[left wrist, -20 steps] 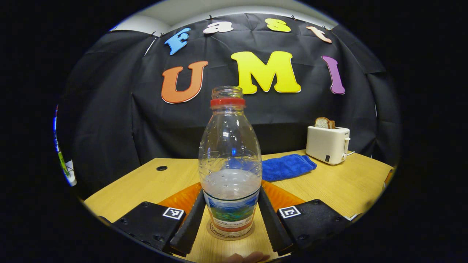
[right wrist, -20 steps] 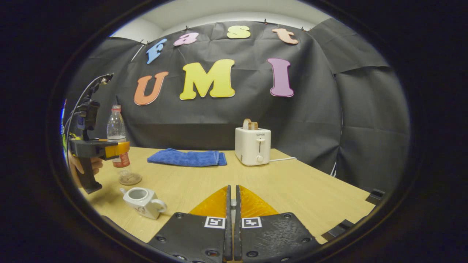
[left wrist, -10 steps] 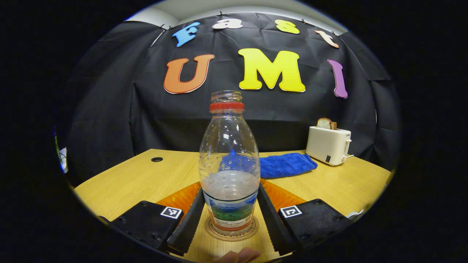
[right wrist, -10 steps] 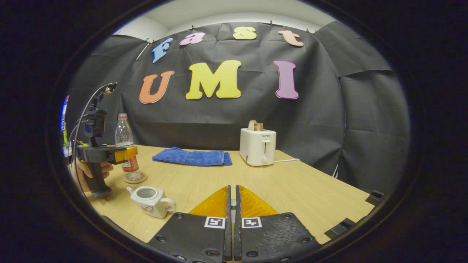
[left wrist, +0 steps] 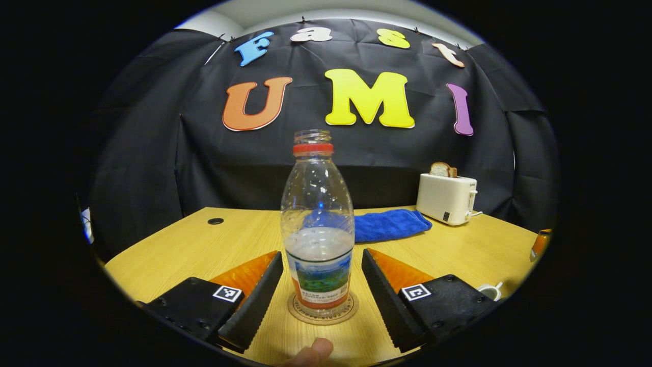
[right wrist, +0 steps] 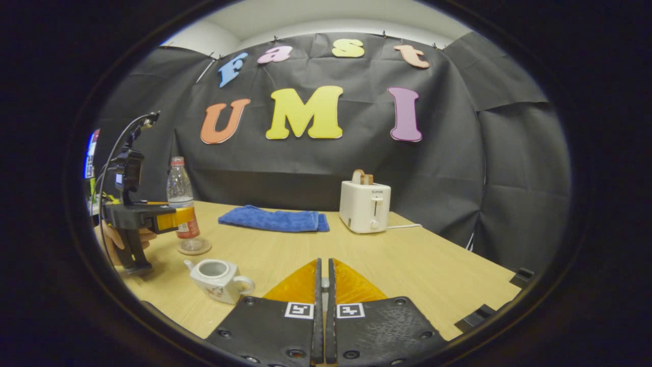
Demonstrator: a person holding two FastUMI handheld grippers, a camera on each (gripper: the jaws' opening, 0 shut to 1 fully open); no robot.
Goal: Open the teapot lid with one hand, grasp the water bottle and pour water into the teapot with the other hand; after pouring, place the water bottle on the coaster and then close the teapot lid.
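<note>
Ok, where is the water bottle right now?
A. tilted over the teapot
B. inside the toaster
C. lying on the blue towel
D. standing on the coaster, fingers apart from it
D: the water bottle stands upright on the coaster, with gaps to the left gripper fingers.

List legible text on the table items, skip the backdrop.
None can be read for certain.
water bottle label: print too small.
coaster: lettering round the rim, too blurred.
toaster: short brand mark on the front, too small in both views.
teapot: painted mark, no legible words.
square coded markers: patterns, no words.
</note>
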